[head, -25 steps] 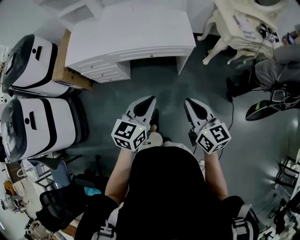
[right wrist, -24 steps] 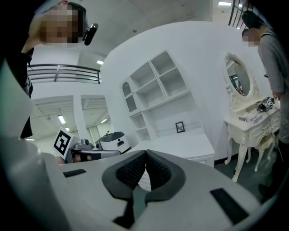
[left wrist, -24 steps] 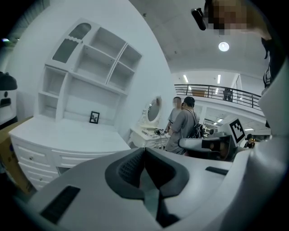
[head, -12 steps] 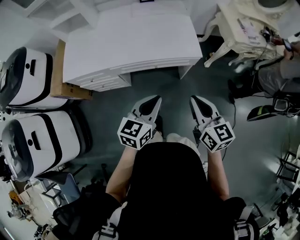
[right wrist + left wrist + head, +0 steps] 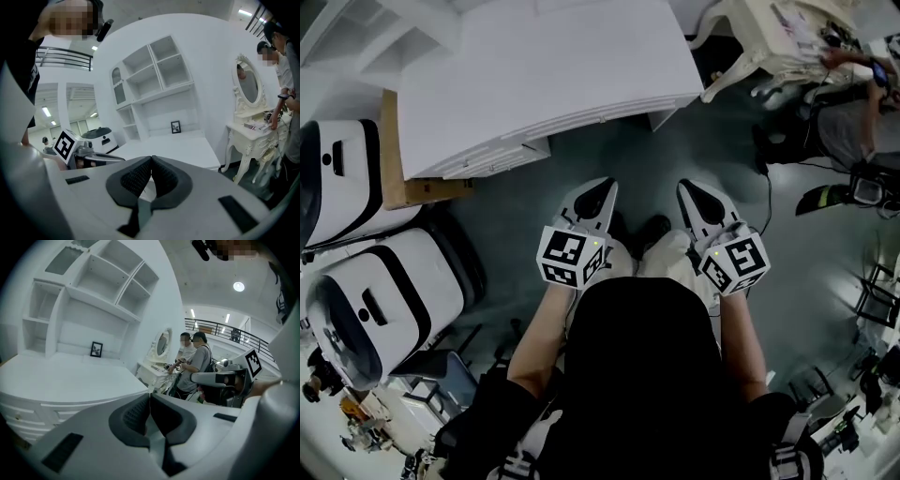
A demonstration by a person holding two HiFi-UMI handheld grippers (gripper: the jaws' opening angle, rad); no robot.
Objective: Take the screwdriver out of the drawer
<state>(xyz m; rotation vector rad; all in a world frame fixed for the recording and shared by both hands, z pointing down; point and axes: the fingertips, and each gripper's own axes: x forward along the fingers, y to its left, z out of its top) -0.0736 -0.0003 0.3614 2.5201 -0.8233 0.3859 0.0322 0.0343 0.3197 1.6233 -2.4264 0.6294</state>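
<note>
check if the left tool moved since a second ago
Yes: the left tool has come nearer the front edge of the desk, with less floor between them.

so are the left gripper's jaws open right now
No, the left gripper view shows the left gripper with its jaws closed together and nothing between them.

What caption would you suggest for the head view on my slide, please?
Person facing a white desk, drawers closed, left gripper and right gripper both shut and empty.
</note>
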